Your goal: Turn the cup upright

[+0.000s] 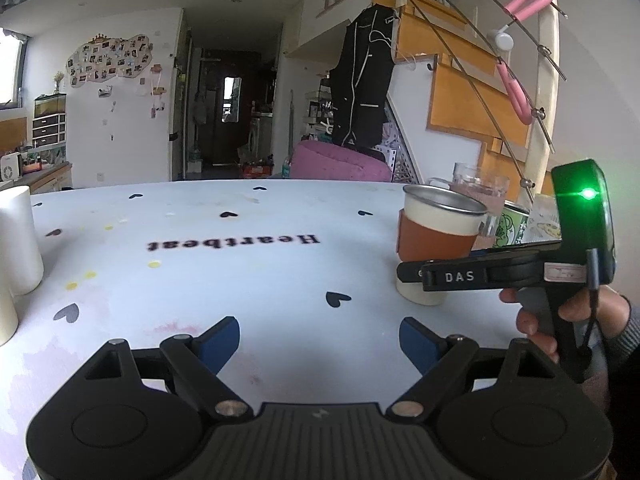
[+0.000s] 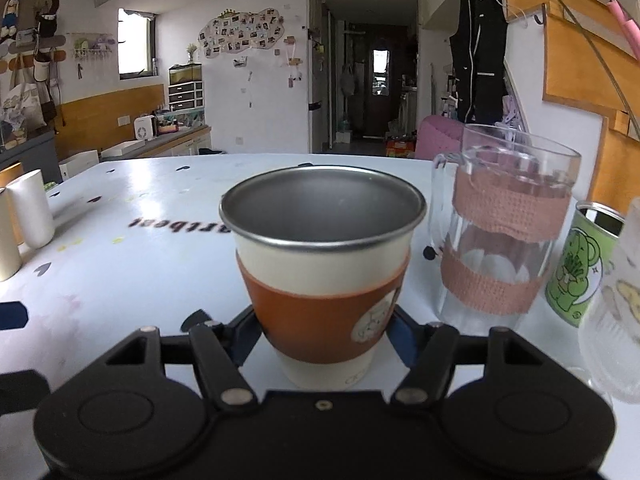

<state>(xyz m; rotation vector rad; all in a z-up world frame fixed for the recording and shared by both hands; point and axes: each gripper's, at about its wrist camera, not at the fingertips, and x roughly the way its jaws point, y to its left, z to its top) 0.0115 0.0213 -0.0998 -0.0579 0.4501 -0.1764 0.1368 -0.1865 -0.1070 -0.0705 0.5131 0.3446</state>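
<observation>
A cream cup (image 2: 322, 276) with a brown sleeve and a metal rim stands upright on the white table (image 2: 120, 280). My right gripper (image 2: 322, 336) has a blue pad on each side of the cup's lower body; I cannot tell whether the pads press on it. In the left wrist view the same cup (image 1: 438, 240) stands at the right, with the right gripper (image 1: 416, 274) around its lower part. My left gripper (image 1: 320, 340) is open and empty above the table, to the left of and nearer than the cup.
A glass mug (image 2: 504, 224) with pink bands stands just right of the cup. A green printed can (image 2: 580, 264) and a clear glass (image 2: 616, 312) are further right. White cylinders (image 2: 32, 208) stand at the table's left edge (image 1: 16, 236).
</observation>
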